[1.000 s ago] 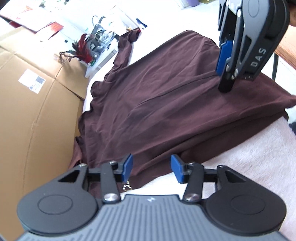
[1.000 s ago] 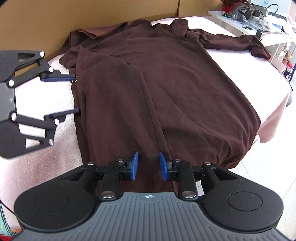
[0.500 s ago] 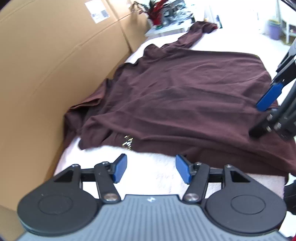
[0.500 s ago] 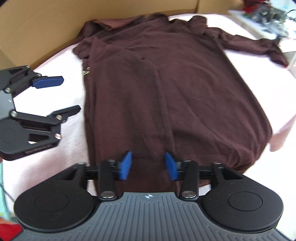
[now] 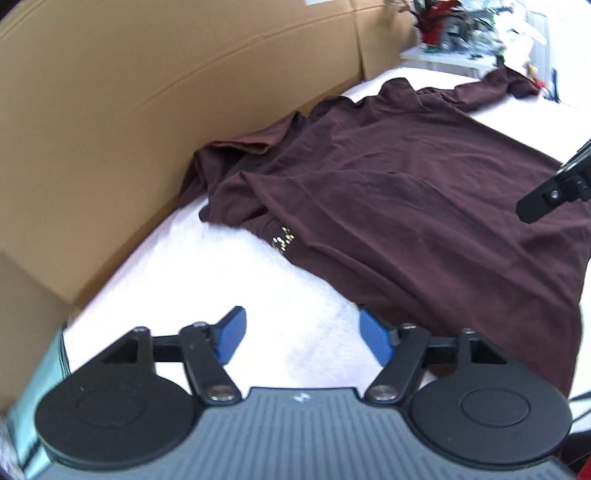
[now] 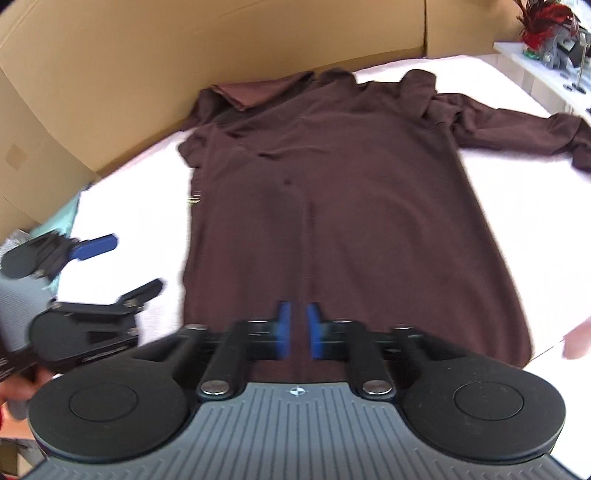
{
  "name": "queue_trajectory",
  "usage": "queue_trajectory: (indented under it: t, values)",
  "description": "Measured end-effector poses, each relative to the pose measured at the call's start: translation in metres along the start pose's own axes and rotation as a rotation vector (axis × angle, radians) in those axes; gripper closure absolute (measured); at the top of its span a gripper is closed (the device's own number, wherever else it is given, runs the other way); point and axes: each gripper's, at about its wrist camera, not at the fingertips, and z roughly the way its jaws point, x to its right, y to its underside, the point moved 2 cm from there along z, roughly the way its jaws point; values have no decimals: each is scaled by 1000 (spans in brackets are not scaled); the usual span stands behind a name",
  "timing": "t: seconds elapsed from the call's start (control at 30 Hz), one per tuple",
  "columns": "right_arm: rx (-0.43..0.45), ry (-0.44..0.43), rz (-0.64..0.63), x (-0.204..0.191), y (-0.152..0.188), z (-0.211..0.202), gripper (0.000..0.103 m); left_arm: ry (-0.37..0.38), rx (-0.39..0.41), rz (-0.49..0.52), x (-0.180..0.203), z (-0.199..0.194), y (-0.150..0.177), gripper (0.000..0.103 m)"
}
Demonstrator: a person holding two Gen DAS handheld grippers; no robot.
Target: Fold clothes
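A dark maroon long-sleeved shirt [image 6: 332, 206] lies flat on a pale pink fuzzy blanket [image 6: 140, 206], its left side folded over the body. One sleeve [image 6: 517, 129] stretches to the far right. My right gripper [image 6: 298, 326] hovers over the near hem; its jaws are closing, almost together, and no cloth shows pinched between them. My left gripper [image 5: 301, 332] hangs over the blanket at the shirt's left edge with its jaws opening and nothing between them. It also shows as the left gripper [image 6: 129, 264] in the right wrist view. One right finger [image 5: 546, 199] shows at the left view's right edge.
A tall cardboard wall [image 5: 147, 110] runs along the far left side of the blanket. A white shelf [image 6: 546, 70] with a red plant [image 6: 539, 18] and clutter stands at the far right. A teal cloth [image 5: 40, 384] lies near the left corner.
The left gripper rolled, drew back off the shirt onto the blanket and widened. The right gripper opened, pulled back toward the hem, then closed.
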Motion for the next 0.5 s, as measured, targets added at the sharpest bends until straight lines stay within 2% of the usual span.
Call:
queue_trajectory:
  t: [0.03, 0.17, 0.37, 0.43, 0.5]
  values:
    - [0, -12, -28, 1, 0, 1, 96, 5, -8, -23, 4, -2, 1, 41]
    - [-33, -98, -133, -4, 6, 12, 94, 85, -26, -142, 17, -10, 1, 41]
    - [-91, -112, -248, -15, 17, 30, 93, 126, -52, -301, 9, 3, -10, 42]
    - [-97, -106, -268, -17, 16, 33, 93, 158, -54, -363, 1, 9, -15, 59]
    - [-98, -105, -279, -18, 16, 35, 93, 207, -33, -410, -4, 11, -22, 66]
